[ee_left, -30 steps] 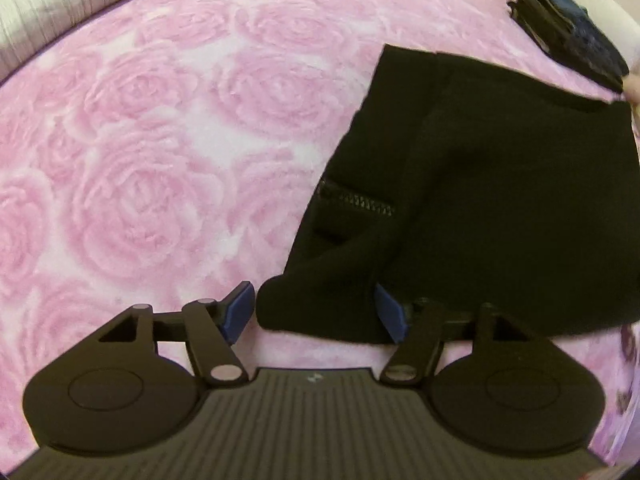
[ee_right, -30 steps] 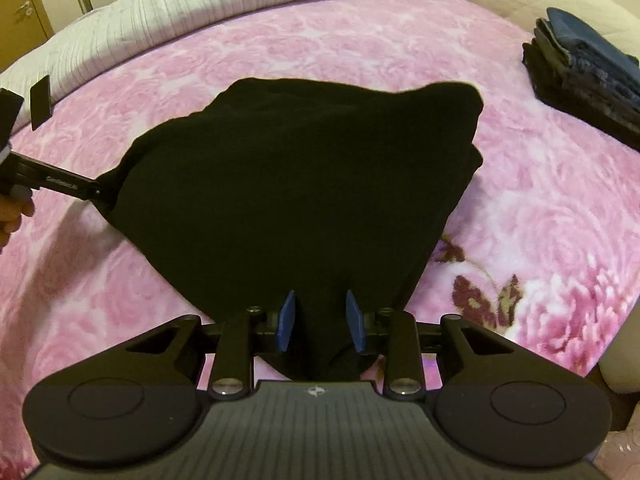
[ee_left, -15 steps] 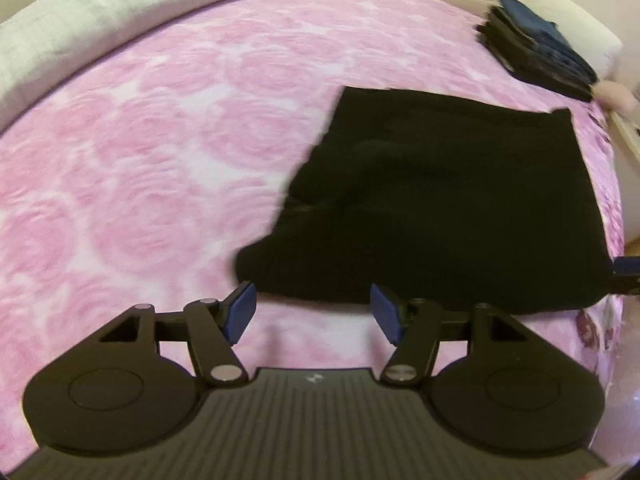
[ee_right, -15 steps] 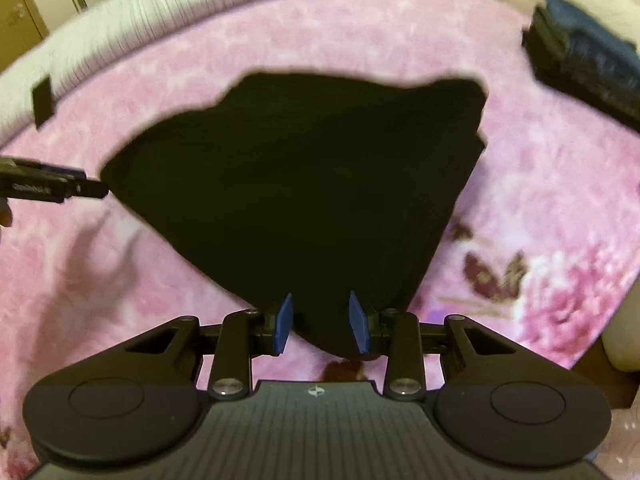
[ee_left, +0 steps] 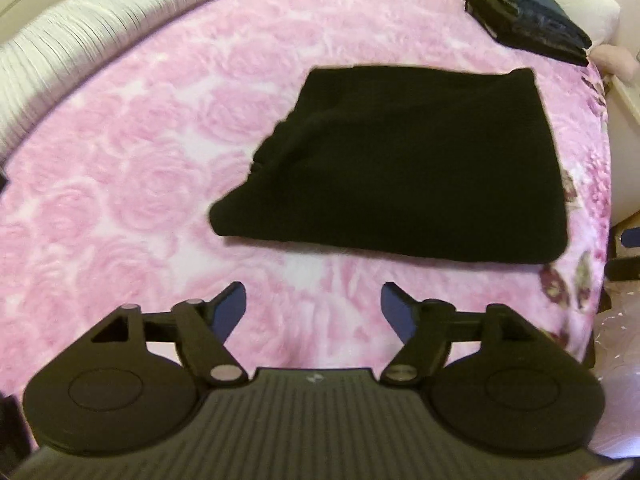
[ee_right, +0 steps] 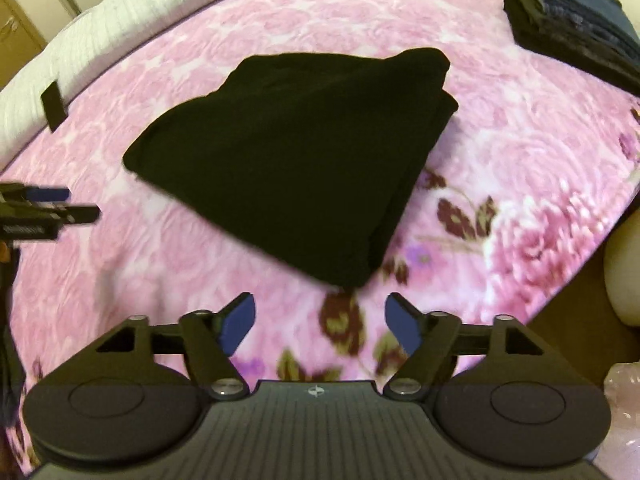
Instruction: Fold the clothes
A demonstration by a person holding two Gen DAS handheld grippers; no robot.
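Folded black garment (ee_left: 404, 168) lying flat on a pink rose-patterned blanket (ee_left: 132, 152).

The left gripper (ee_left: 314, 310) hovers near the garment's front edge, its blue-padded fingers (ee_left: 230, 308) spread wide with nothing between them. A stack of dark folded clothes (ee_left: 524, 12) sits far back right; a white ribbed pillow (ee_left: 68, 44) borders the blanket's left.

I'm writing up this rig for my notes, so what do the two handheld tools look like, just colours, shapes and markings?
Both match. The left tool and right tool each have a matte black ribbed body with a small pale logo, two round black housings, black link arms on silver pivot pins, and blue fingertip pads. In the right wrist view the left tool's side carries small pale lettering, too blurred to read. No cables, hands or sleeves are visible.
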